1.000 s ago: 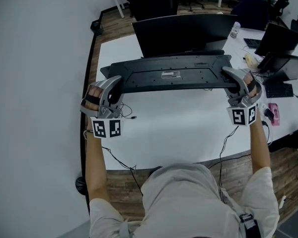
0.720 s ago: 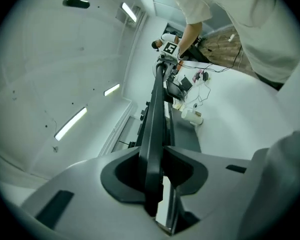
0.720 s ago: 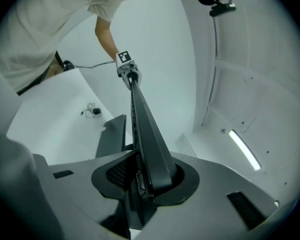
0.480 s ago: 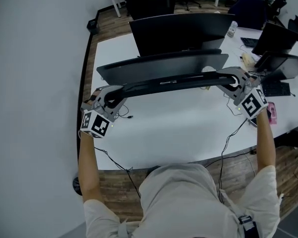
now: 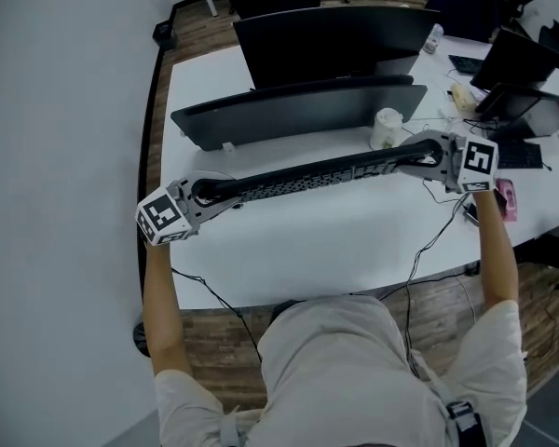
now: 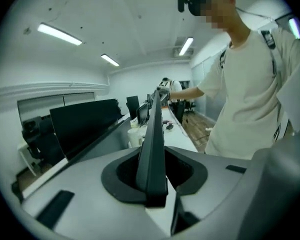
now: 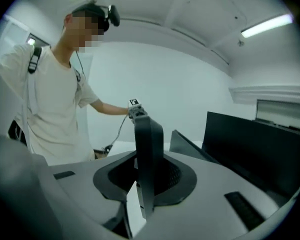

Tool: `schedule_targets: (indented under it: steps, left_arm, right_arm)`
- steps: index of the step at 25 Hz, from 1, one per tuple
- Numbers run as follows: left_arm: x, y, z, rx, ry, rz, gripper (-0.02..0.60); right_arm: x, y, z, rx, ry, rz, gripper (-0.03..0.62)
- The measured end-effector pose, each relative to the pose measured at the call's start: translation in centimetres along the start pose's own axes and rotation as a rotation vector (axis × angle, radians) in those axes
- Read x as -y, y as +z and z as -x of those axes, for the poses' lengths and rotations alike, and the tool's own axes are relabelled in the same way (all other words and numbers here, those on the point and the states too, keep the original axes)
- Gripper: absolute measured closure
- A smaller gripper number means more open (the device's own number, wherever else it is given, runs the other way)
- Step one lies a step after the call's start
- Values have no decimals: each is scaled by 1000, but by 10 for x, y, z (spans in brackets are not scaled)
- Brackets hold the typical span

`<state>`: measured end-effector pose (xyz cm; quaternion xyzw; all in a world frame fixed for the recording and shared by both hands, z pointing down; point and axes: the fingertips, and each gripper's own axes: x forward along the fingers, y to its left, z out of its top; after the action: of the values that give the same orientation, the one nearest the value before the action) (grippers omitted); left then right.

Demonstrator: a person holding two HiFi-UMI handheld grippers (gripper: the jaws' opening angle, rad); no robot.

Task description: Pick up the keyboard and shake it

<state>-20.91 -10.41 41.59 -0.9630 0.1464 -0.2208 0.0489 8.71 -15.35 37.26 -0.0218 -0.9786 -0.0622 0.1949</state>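
Note:
A long black keyboard [image 5: 307, 177] hangs in the air above the white desk [image 5: 345, 250], turned on its edge with the keys facing me. My left gripper [image 5: 203, 194] is shut on its left end and my right gripper [image 5: 427, 154] on its right end. The left end sits lower and nearer to me. In the left gripper view the keyboard [image 6: 152, 149] runs away edge-on from between the jaws. In the right gripper view its end [image 7: 147, 154] stands between the jaws, which are closing tighter on it.
A dark monitor [image 5: 335, 40] stands at the back of the desk, with a long dark grey panel [image 5: 298, 110] in front of it. A white cup [image 5: 386, 128] stands just behind the keyboard's right part. Cables [image 5: 429, 240] trail over the front edge. More screens [image 5: 522, 63] stand at right.
The keyboard has rolled from underside-up onto its edge, keys toward me. Its left end has dropped and come nearer, the right end has risen. Both grippers turned with it.

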Motion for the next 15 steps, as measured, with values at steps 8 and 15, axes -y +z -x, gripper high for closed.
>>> schedule_targets:
  steps: [8,15]
  left_arm:
    - [6,-5,6,341,-119,361,468]
    - [2,-46,-10,592,-144,678,466]
  right_arm:
    - [-5,-21,-5,326,109,-408,485]
    - [1,-75,-23,533,76,-772,488]
